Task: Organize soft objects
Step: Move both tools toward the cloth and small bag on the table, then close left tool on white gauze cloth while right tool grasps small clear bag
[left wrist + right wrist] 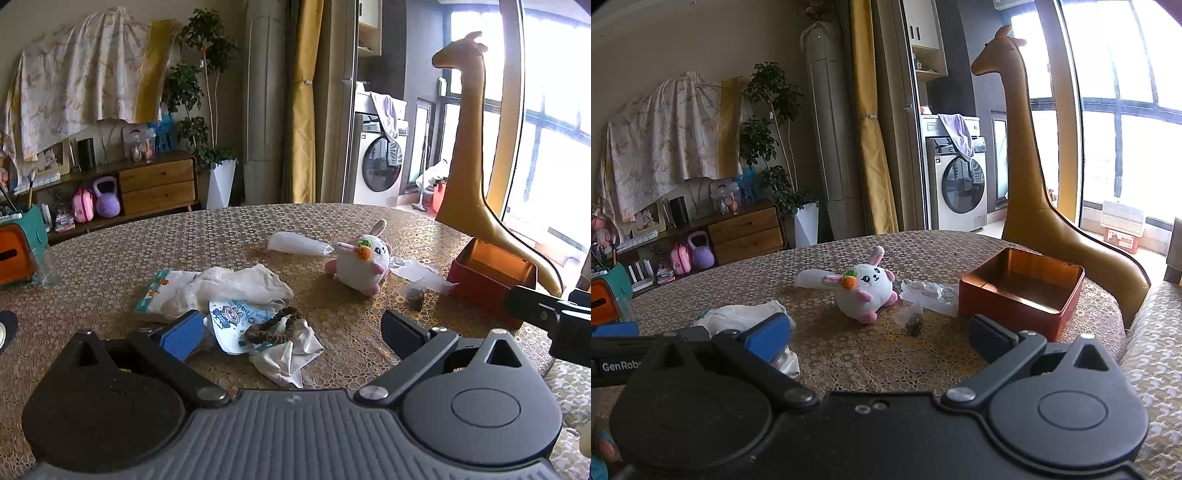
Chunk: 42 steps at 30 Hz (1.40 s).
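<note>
Jaws spread on both grippers, nothing held; likely next: grab plush bunny [866, 291], drop into red tin [1021, 291].

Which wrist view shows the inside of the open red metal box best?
The right wrist view: the red metal box shows whole, its interior apparently empty. The left wrist view catches it at the edge, partly hidden by the other gripper.

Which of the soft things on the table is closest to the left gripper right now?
The brown braided hair tie, lying on the white cloth and blue-printed packet between the left gripper's open fingers. The bunny plush and the white rag lie farther off.
</note>
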Motion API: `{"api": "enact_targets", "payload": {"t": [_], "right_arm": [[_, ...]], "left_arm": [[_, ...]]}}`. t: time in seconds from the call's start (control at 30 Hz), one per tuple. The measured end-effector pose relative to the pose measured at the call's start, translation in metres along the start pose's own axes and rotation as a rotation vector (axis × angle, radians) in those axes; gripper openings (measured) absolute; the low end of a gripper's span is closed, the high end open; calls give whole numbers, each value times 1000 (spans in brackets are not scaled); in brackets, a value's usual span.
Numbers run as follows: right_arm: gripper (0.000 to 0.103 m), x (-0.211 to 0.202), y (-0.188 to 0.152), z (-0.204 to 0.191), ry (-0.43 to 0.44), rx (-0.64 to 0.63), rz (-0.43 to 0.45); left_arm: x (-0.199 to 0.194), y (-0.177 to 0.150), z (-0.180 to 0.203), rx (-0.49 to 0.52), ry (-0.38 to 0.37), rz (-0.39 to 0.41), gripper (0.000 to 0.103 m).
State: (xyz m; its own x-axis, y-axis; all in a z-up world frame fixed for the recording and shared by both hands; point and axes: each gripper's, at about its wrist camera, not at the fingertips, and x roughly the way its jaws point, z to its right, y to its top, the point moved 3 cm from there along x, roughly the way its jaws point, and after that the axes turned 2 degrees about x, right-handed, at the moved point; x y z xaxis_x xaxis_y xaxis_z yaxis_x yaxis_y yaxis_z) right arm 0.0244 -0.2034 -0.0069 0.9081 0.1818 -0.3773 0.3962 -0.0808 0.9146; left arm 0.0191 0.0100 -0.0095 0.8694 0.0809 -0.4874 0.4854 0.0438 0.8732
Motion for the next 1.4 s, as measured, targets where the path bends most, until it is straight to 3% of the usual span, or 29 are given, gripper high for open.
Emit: {"api": "enact_targets", "payload": {"t": [0.9,1.4], "right_arm": [[103,42,14,-14,45,-75,8],[103,83,23,4,71,7,32]], "left_arm": [[43,12,-18,-34,-18,-5,103],[85,20,-29,-36,17,-32,103]]}}
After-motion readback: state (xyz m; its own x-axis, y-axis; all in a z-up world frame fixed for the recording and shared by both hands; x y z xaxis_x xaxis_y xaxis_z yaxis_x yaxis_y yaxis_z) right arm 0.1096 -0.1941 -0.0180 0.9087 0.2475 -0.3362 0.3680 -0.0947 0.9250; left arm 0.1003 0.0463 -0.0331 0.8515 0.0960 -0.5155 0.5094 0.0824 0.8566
